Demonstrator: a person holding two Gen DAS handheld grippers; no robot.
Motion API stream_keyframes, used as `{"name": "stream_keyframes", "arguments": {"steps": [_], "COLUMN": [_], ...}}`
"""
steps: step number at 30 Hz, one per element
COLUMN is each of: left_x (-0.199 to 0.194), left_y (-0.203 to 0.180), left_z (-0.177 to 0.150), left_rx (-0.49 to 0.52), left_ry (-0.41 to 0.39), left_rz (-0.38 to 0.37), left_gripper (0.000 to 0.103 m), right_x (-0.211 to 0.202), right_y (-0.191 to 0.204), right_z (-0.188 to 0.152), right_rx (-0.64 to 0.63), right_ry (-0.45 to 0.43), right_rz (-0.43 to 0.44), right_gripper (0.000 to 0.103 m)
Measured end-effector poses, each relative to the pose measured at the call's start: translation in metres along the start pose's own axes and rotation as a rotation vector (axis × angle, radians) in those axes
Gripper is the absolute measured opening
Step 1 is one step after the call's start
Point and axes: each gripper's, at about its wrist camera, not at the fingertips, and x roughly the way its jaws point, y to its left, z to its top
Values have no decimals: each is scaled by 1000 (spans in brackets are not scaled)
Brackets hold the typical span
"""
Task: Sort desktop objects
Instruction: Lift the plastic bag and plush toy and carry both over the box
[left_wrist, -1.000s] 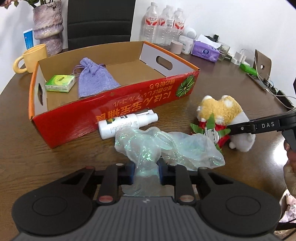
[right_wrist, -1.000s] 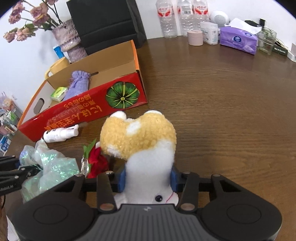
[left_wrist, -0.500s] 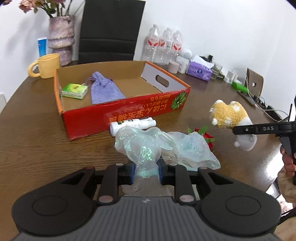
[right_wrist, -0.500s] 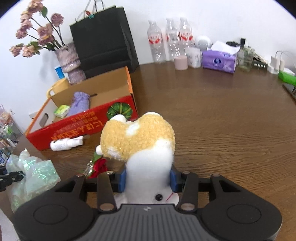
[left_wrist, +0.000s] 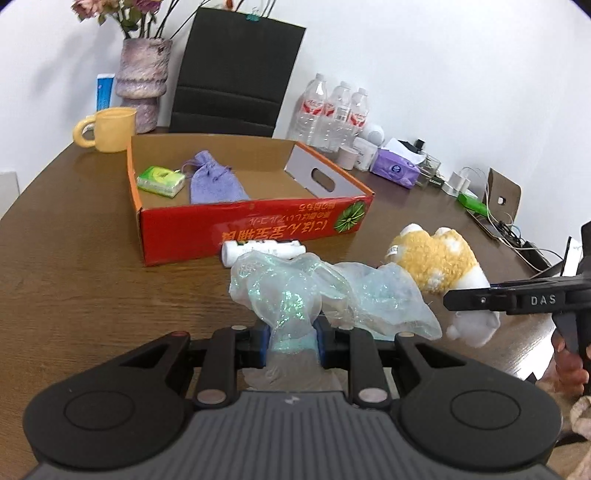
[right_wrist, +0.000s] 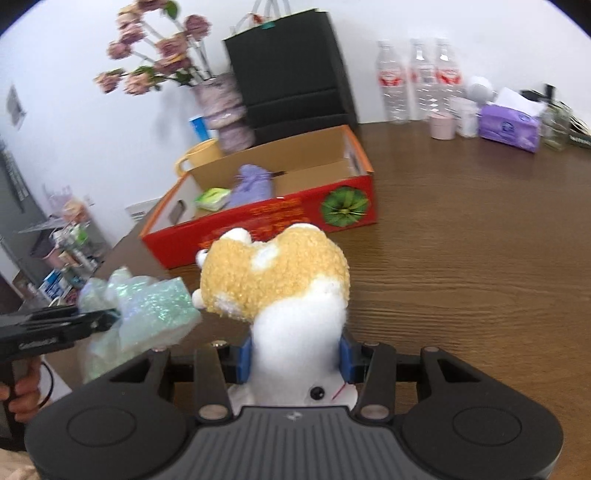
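Your left gripper (left_wrist: 291, 338) was clamped on the glittery sheer bag (left_wrist: 317, 295), the blue pads squeezing its bunched neck while the rest billowed out ahead, above the wooden table (left_wrist: 74, 277). Your right gripper (right_wrist: 295, 354) had the plush toy (right_wrist: 280, 288) pinched around its white body, the yellow fuzzy end pointing away from you and its face tucked down by the gripper base. In the left wrist view, that toy hung just to the right of the sheer bag, held off the table; from the right wrist view the two nearly touched, the bag's glitter edge right beside the plush.

Ahead of you sat the red cardboard box (left_wrist: 258, 225), open-topped, printed text upside down on its near wall. Inside it, toward the left end, lay a green tissue pack (left_wrist: 161, 180) and, just beside it, a purple drawstring pouch (left_wrist: 214, 182). A white spray bottle (left_wrist: 258, 249) lay on its side on the table, against the box's near wall, partly hidden behind the sheer bag.

Beyond the box stood a yellow mug (left_wrist: 109, 129), a vase of flowers (left_wrist: 142, 88), a black paper bag (left_wrist: 236, 74), three water bottles (left_wrist: 334, 110) and a purple tissue box (left_wrist: 395, 168).
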Motion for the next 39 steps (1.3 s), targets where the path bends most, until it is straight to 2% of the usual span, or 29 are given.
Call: {"name": "stream_keyframes", "arguments": {"steps": [3,9,16,28,33,36,39], "left_x": [0,-8,-13,2,29,52,80], "left_y": [2,7,12,16,27,40,51], "left_z": [0,7,26,92,128,149,163], "left_rx": [-12,-36,-43,-12,-34,-83,-89], "left_ry": [-3,-57,-126,-242,-231,-178,-129], "left_rz": [10,19,46,144,211,248,311], "left_gripper": [23,23,23,23,23,23,23], "right_x": [5,13,15,38,62,89,121], "right_y": [6,17,23,33,38,39,34], "right_z": [2,8,27,101,143,164,179], "right_rx": [-11,-28,-53,-88,-85,-98,-74], "right_ry": [3,5,-38,-138,-152,-137,-95], "right_rz": [7,24,9,-22,-36,-75,-88], "right_gripper": [43,43,43,43,43,43,43]}}
